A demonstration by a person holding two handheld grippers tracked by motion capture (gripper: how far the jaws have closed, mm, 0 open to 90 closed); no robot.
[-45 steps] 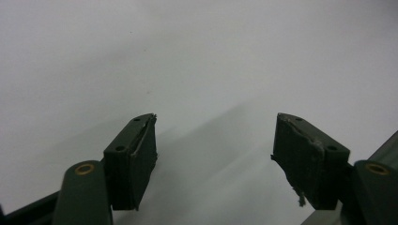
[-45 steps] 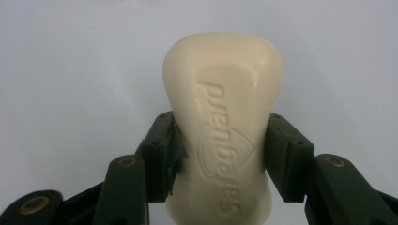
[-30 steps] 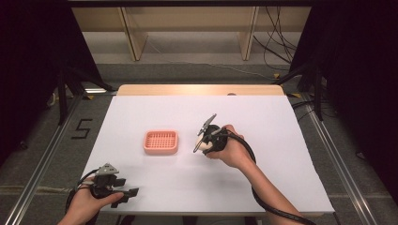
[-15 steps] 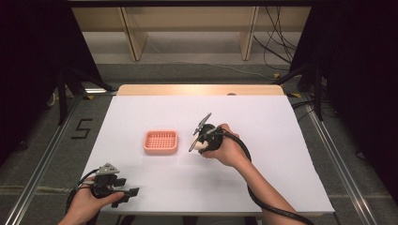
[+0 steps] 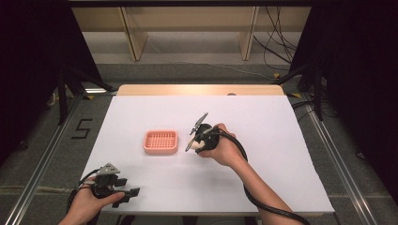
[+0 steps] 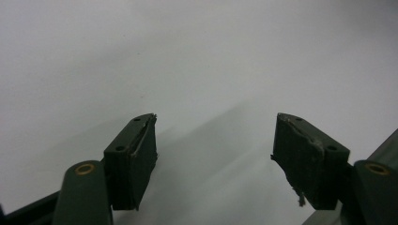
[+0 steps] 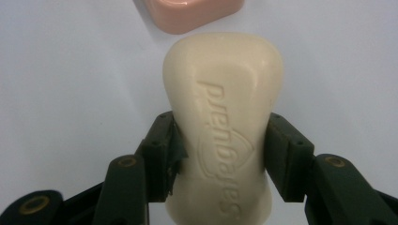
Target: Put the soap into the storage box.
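Right gripper (image 7: 220,154) pinching soap bar (image 7: 223,108) at mid-length, pink soap dish (image 7: 190,11) just beyond jaw tips. Left gripper (image 6: 213,145) jaws spread, nothing between.

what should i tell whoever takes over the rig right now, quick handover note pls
Right gripper: shut on the cream soap bar, held just right of the pink soap dish, above the white table.
Left gripper: open, holding nothing, at the near left edge of the table.
Done: soap picked up and brought close to the dish.
Left: the dish holds nothing yet; the likely next step is to carry the soap over it, lower it in and release.
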